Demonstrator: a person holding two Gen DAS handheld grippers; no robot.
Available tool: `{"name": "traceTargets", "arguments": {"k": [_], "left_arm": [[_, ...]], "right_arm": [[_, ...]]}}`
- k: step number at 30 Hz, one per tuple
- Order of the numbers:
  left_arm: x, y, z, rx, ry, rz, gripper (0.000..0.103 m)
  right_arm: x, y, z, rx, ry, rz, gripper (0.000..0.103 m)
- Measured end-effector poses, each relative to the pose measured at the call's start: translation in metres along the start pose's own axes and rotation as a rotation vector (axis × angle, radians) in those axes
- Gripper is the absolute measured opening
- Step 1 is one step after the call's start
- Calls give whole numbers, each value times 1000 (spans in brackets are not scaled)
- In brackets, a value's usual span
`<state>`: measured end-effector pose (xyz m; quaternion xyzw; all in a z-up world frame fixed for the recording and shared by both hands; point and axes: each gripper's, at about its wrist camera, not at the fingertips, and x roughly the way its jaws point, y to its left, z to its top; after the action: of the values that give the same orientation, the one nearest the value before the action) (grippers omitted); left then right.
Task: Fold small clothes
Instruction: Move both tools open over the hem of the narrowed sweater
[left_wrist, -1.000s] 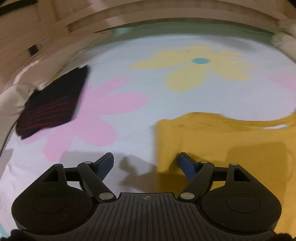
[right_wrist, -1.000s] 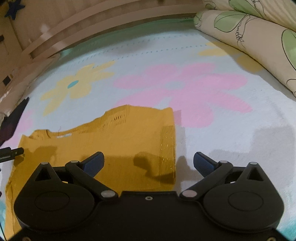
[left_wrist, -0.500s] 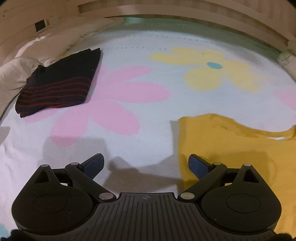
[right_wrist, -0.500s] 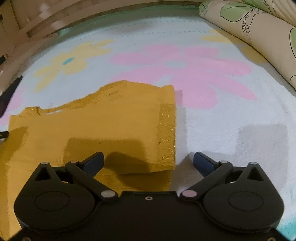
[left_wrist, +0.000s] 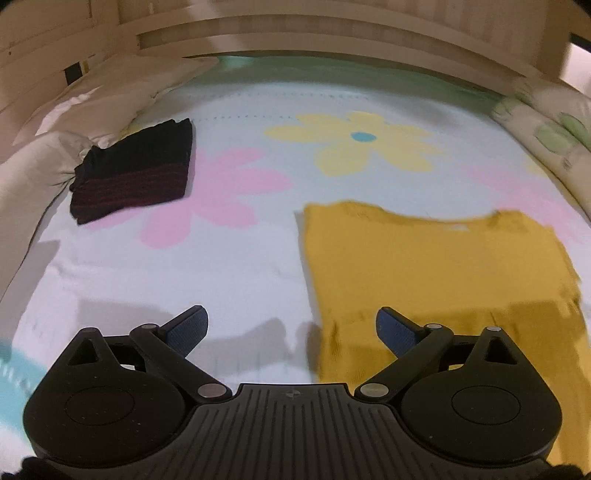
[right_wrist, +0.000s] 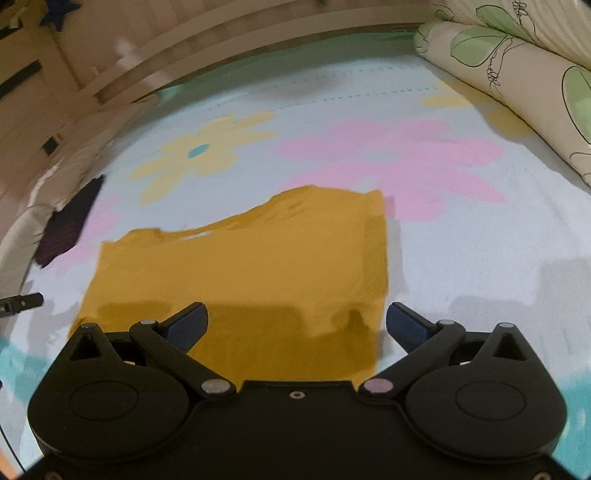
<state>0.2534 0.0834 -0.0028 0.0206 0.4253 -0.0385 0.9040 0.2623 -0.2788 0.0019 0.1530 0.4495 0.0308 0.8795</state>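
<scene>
Yellow garment (left_wrist: 436, 273) lies flat on the flower-print blanket (left_wrist: 258, 258) covering the bed, partly folded, with the neckline toward the far edge of the bed. In the right wrist view the same garment (right_wrist: 236, 273) has its right side turned in, leaving a straight vertical edge.

Left gripper (left_wrist: 291, 328) hovers over the garment's near left corner, fingers (left_wrist: 186, 328) wide apart, nothing between them; one finger is over bare blanket, the other over yellow fabric. Right gripper (right_wrist: 297, 323) hovers over the garment's near right part, fingers (right_wrist: 406, 325) also spread wide, holding nothing; the folded right edge falls between them.

Dark folded garment with red stripes (left_wrist: 136, 173) sits near the far left corner of the bed, well apart from the yellow one, touching a white pillow (left_wrist: 48, 162). A leaf-print rolled duvet (right_wrist: 517, 85) runs along the bed's right edge. Wooden slatted bed frame (left_wrist: 314, 40) lines the far edge. No containers visible.
</scene>
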Motion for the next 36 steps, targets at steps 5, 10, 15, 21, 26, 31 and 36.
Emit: {"name": "traceTargets", "arguments": {"k": [5,10,15,21,26,31,36], "left_arm": [[-33,-1,-40,3,29,-62,99],[-56,4,-82,-20,49,-96,99],[-67,5,-121,-33,78,-106,99],[-70,4,-156,-68,121,-142,99],[-71,0,-176,-62,161,-141,99],[-62,-4,-184,-45,194,-130,102],[-57,-17,-185,-5,205,-76,102]], "right_arm": [[-36,5,-40,11,7,37,103],[-59,-2,-88,53,33,52,103],[-69,-15,-128,112,91,37,103],[-79,-24,-167,150,144,50,103],[-84,-29,-189,167,186,66,103],[-79,-25,-196,152,224,55,103],[-74,-19,-194,134,239,24,103]]}}
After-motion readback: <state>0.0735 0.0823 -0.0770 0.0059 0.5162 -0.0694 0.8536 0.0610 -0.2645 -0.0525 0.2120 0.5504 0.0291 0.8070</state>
